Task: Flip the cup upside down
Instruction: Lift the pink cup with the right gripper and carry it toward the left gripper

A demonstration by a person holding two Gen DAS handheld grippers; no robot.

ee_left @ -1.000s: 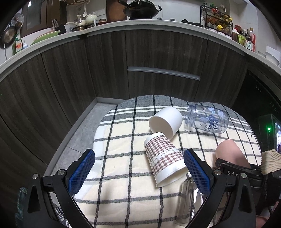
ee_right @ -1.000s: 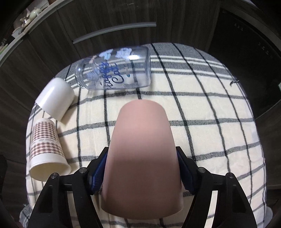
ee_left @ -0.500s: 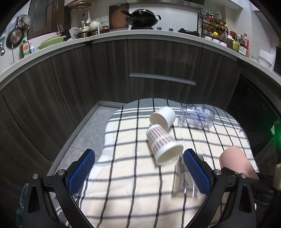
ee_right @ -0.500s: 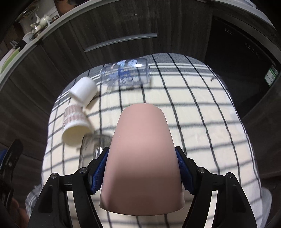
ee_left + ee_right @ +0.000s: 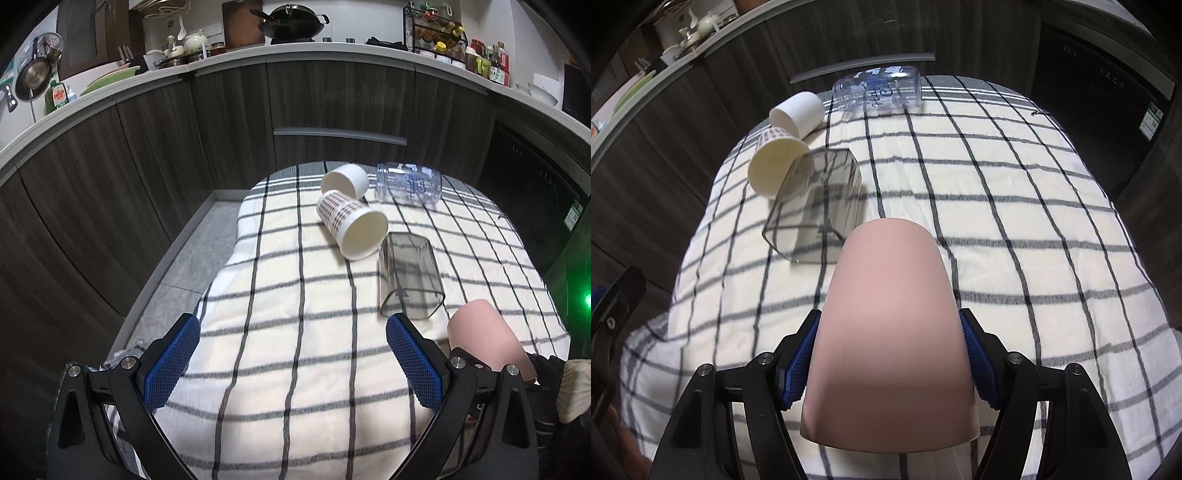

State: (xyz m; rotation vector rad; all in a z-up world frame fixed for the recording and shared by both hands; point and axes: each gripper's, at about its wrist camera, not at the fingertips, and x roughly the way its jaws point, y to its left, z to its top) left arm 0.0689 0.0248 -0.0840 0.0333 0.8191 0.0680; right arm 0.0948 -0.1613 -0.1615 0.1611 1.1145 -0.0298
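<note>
My right gripper (image 5: 888,354) is shut on a pink cup (image 5: 890,332), gripping its sides near the rim, with the closed base pointing away from the camera. The cup is held above the checked cloth (image 5: 1015,221). It also shows in the left wrist view (image 5: 487,341) at the lower right. My left gripper (image 5: 291,358) is open and empty above the near part of the cloth (image 5: 295,295), left of the pink cup.
On the cloth lie a checked paper cup (image 5: 351,223), a white paper cup (image 5: 345,179), a clear printed jar (image 5: 410,182) and a smoky square glass (image 5: 410,275), all on their sides. Dark cabinets (image 5: 332,107) stand behind; floor lies to the left.
Both grippers have pulled back and risen from the cloth. The pink cup stays in my right gripper. The smoky glass now shows fully ahead of the left gripper.
</note>
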